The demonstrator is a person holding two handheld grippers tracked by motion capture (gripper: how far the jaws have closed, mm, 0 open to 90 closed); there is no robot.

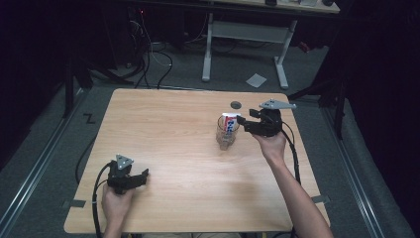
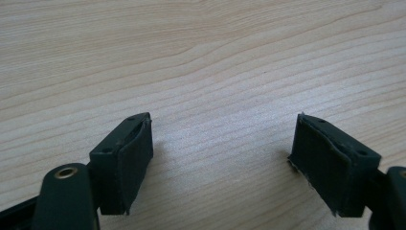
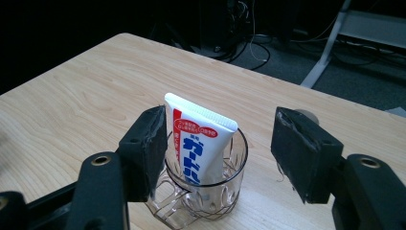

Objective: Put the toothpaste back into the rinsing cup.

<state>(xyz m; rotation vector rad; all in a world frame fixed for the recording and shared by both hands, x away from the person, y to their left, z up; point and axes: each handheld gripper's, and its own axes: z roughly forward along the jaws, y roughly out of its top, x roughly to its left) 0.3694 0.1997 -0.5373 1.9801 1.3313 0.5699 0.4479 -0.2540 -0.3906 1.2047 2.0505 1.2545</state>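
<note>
From above we see the toothpaste tube (image 1: 230, 122) upright in a clear glass (image 1: 226, 137) on the tabletop (image 1: 168, 134) with our right gripper (image 1: 241, 120) just beside it, left gripper (image 2: 220, 163) wide over bare wood, right gripper (image 3: 218, 153) wide, tube (image 3: 198, 143) between its jaws, unpressed.

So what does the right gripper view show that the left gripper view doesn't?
Right gripper view alone: a white toothpaste tube standing in a clear glass, seen between the right gripper's open pads, plus cables and a desk leg on the dark floor beyond the table edge. Left gripper view alone: the left gripper, its pads wide apart over bare wood with nothing between them. Shared: the light wooden table and a pair of black jaws rising from the bottom.
</note>
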